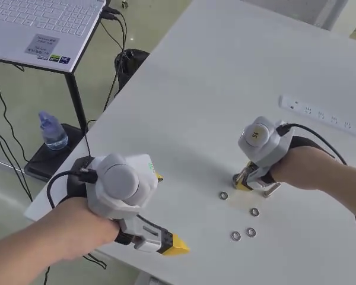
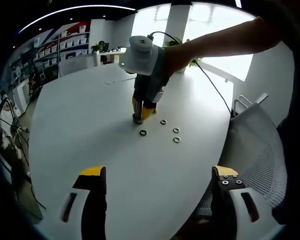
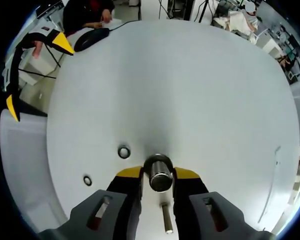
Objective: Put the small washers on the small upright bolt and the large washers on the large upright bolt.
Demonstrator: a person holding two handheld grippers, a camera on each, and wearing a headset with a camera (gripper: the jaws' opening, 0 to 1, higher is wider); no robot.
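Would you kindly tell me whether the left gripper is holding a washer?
No, the left gripper is open, with nothing between its widely spread jaws.

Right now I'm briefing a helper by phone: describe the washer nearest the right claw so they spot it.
On the white table, find the right claw clamped on the large bolt. One washer lies beside its tips, on the left claw's side; the other three lie nearer the table's edge.

Table point(image 1: 225, 89) plain white. Left gripper point(image 2: 157, 175) and right gripper point(image 1: 244, 181): light grey shells, black jaws, yellow tips. Washers point(image 1: 235, 236) and large bolt point(image 3: 160, 176) bare silver. Power strip point(image 1: 323, 111) white. Bottle point(image 1: 52, 133) clear, blue cap.
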